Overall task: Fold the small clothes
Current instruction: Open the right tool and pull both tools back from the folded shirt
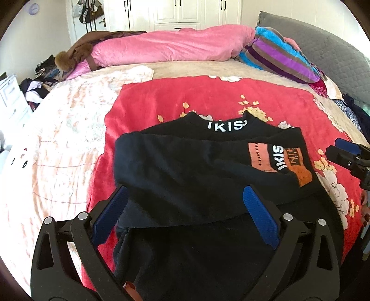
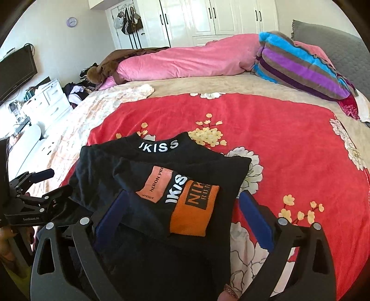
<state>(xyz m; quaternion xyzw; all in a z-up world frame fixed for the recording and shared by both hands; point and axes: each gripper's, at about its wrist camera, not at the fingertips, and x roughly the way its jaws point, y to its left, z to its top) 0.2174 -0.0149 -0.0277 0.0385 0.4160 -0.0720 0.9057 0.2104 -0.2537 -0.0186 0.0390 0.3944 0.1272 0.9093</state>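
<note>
A small black sweatshirt [image 1: 185, 166] with a white-lettered collar and orange and pink sleeve patches lies partly folded on the red flowered blanket [image 1: 208, 97]. It also shows in the right wrist view [image 2: 143, 196]. My left gripper [image 1: 185, 194] is open, its blue pads either side of the near black cloth, over the garment's left part. My right gripper [image 2: 182, 201] is open over the folded sleeve with the orange cuff [image 2: 194, 208]. The right gripper also shows at the right edge of the left wrist view [image 1: 344, 152]; the left one at the left edge of the right wrist view [image 2: 39, 185].
A pink quilt [image 1: 171, 46] and a striped blanket [image 1: 282, 55] lie along the far side of the bed. A brown coat [image 1: 78, 53] and a heap of clothes [image 1: 39, 81] are at the far left. White wardrobes [image 2: 219, 18] stand behind.
</note>
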